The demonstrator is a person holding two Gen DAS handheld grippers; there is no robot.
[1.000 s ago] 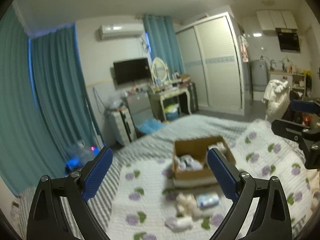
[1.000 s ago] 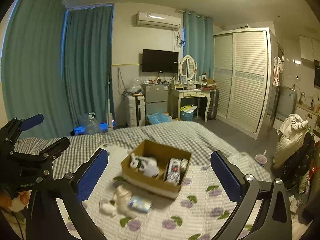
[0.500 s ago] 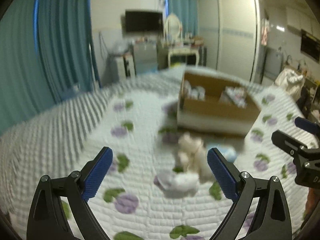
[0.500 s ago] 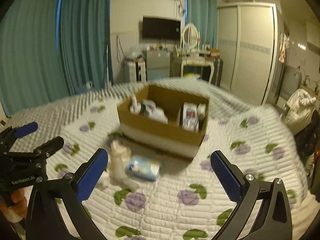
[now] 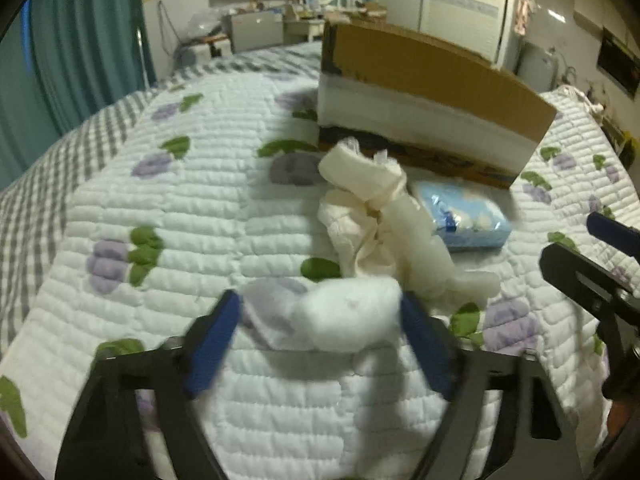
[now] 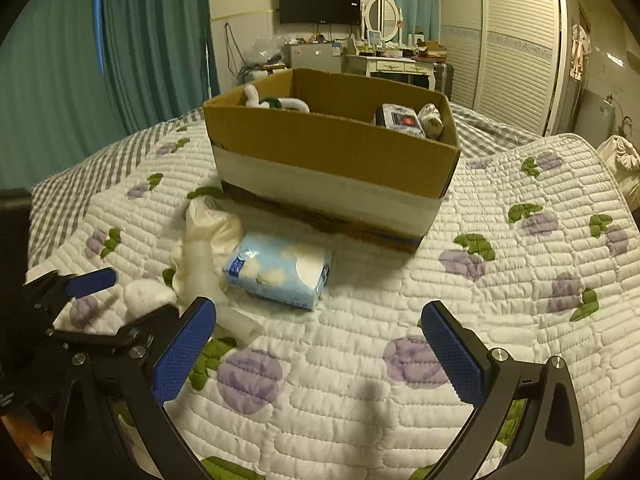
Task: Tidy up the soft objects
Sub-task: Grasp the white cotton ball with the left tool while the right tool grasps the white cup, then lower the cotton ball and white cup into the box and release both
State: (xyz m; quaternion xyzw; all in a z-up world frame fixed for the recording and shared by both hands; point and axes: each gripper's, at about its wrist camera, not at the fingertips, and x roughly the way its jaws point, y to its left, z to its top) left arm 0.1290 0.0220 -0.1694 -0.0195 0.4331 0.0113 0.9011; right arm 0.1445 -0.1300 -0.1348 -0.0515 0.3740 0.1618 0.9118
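While left gripper [image 5: 320,320] jaws clasp one white sock [image 5: 332,320], right gripper [image 6: 316,344] jaws gape.

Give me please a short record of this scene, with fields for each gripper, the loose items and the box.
left gripper: fingers on both sides of the white fluffy item, closing on it
right gripper: open, holds nothing
loose on quilt: cream cloth bundle, blue tissue pack
cardboard box: open top, already holds several items

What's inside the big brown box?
In the cardboard box: a white plush toy on the left, a printed packet and a rolled soft thing on the right. The front wall hides the bottom.
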